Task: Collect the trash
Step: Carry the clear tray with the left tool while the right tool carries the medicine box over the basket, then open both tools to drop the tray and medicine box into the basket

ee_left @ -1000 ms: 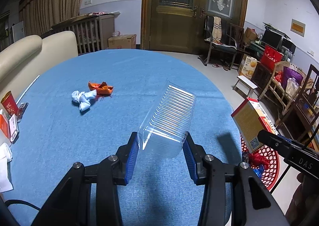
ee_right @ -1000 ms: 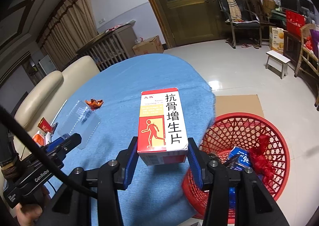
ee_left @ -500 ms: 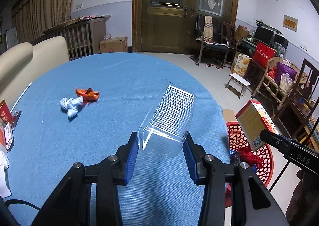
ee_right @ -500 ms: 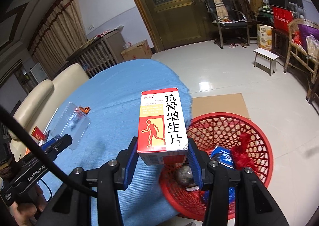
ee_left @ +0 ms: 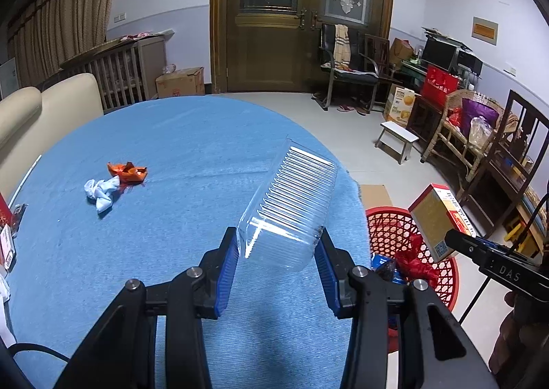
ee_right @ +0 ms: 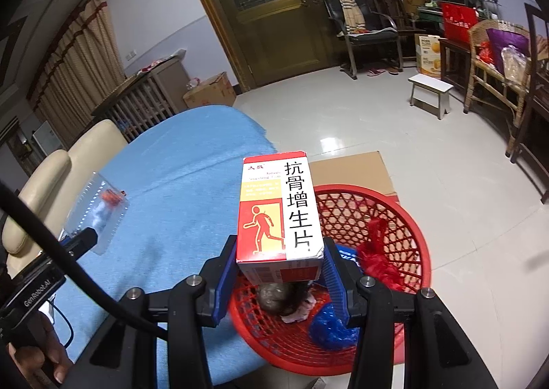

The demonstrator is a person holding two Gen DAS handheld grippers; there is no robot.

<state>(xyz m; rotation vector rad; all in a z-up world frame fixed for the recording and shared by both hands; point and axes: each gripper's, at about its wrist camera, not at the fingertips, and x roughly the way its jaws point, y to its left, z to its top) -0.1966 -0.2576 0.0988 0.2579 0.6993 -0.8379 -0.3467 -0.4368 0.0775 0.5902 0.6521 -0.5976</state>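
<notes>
So the box (ee_right: 279, 214) is pinched in my right gripper (ee_right: 279, 269), hanging over the red basket (ee_right: 408, 217) on the floor. My left gripper (ee_left: 276, 251) clamps the clear tray (ee_left: 291, 207) above the blue table (ee_left: 171, 149).

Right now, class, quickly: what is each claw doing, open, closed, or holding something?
Left claw: closed on the clear plastic box, above the table.
Right claw: closed on the medicine box, above the red basket.
</notes>
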